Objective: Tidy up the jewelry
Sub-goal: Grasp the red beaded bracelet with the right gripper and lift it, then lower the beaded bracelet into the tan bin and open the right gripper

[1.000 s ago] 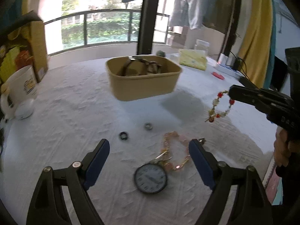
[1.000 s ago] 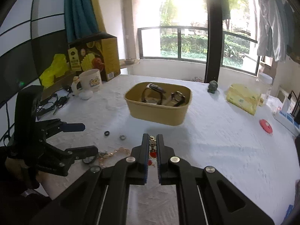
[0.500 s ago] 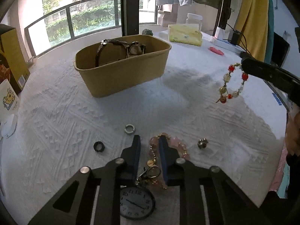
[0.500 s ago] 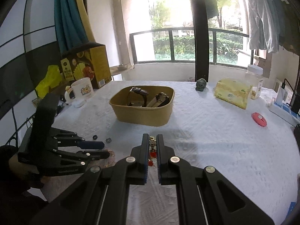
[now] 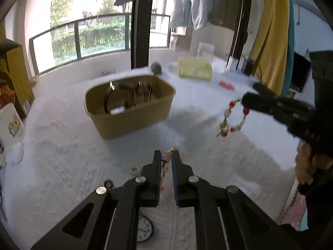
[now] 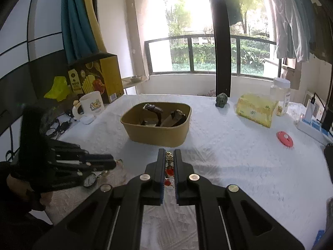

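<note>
Between the left tongs (image 5: pixel 166 158), now lifted off the desk (image 5: pixel 62 156), hangs the pink-and-gold bead bracelet (image 5: pixel 165 167), newly pinched; right tongs (image 6: pixel 169 158) pinch the red-and-cream bead bracelet (image 5: pixel 234 117), tan oval tub (image 5: pixel 129 106) ahead awaiting both.

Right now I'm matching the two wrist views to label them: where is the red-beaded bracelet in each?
Left wrist: red-beaded bracelet hangs at right from the right gripper.
Right wrist: pinched low centre between that gripper's fingers.
Shared landmark: tan box, beyond it in both.
</note>
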Demonstrator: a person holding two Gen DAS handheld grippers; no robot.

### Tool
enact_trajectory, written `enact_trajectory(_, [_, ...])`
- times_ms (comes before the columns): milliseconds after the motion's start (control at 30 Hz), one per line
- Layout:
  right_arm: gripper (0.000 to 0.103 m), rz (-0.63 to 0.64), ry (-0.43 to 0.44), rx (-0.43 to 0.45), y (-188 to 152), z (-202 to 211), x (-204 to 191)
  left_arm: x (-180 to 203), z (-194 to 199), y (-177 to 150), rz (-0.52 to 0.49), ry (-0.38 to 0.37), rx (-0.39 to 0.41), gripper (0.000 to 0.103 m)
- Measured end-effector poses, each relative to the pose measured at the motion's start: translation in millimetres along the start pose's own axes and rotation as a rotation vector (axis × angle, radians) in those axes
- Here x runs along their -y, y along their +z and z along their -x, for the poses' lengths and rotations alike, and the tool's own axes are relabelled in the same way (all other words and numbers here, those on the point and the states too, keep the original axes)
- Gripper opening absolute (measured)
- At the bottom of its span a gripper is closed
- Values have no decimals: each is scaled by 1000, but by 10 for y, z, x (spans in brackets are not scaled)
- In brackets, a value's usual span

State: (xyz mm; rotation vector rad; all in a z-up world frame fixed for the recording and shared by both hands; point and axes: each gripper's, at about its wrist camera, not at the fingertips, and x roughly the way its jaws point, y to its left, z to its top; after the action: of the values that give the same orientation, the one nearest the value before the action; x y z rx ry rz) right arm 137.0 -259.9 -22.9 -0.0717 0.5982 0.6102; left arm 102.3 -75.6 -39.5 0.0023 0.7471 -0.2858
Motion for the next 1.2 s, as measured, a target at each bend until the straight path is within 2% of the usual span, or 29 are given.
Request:
enact_trajectory(367, [7, 15, -8, 39, 231, 44, 74, -131, 226, 311, 16, 4, 84, 9])
enact_trajectory(600, [7, 24, -4, 52, 398, -23, 101, -354, 210, 472, 58, 12, 114, 9])
enact_trajectory(900, [7, 43, 2, 54, 623, -206, 118, -638, 253, 689, 97, 49, 197, 9])
enact_trajectory(1200, [7, 61, 23, 56, 817, -435, 141, -855, 74, 791, 132, 65, 191, 9])
